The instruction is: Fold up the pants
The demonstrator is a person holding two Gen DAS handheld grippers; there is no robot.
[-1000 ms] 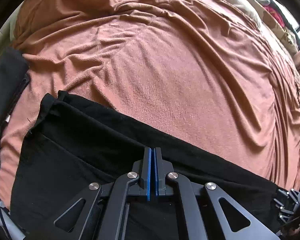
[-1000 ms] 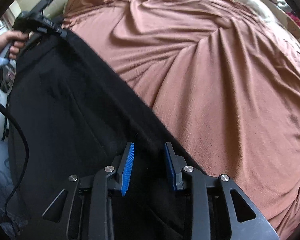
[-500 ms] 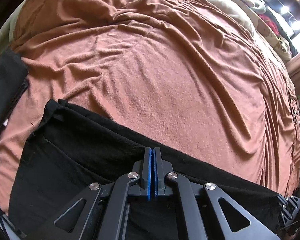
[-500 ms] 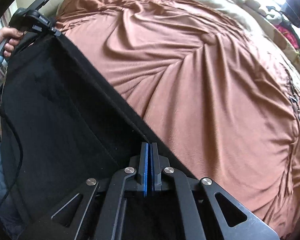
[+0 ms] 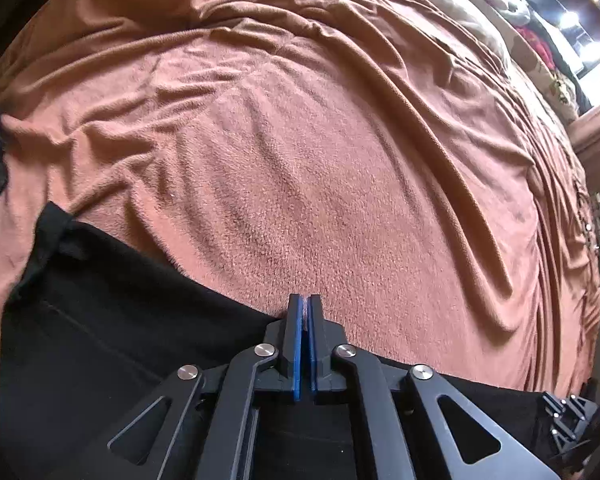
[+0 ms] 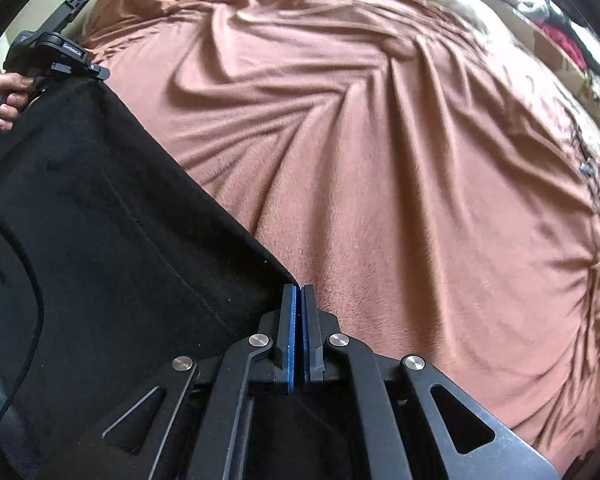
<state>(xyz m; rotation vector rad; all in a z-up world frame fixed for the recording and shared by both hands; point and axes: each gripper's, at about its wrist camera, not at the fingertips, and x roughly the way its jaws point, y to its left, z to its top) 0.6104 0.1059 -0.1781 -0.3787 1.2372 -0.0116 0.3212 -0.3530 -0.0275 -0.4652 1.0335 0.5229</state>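
Observation:
The black pants point(image 5: 112, 320) hang stretched between my two grippers over a bed. My left gripper point(image 5: 305, 304) is shut on the pants' top edge; the cloth spreads left and below it. My right gripper point(image 6: 299, 292) is shut on the other end of the same edge, and the pants point(image 6: 100, 240) fall away to its left. In the right wrist view the left gripper point(image 6: 96, 71) shows at the far upper left, held by a hand, pinching the cloth's far corner. The right gripper's body shows in the left wrist view's lower right corner point(image 5: 568, 420).
A wrinkled rust-brown blanket point(image 5: 320, 140) covers the bed and fills both views point(image 6: 400, 160). Beige bedding and patterned pillows point(image 5: 512, 4) lie at the far right edge. A black cable point(image 6: 28, 280) hangs over the pants at the left.
My right gripper has shut on the pants' edge; it was open a second ago. Both grippers have risen and the edge between them is pulled straight.

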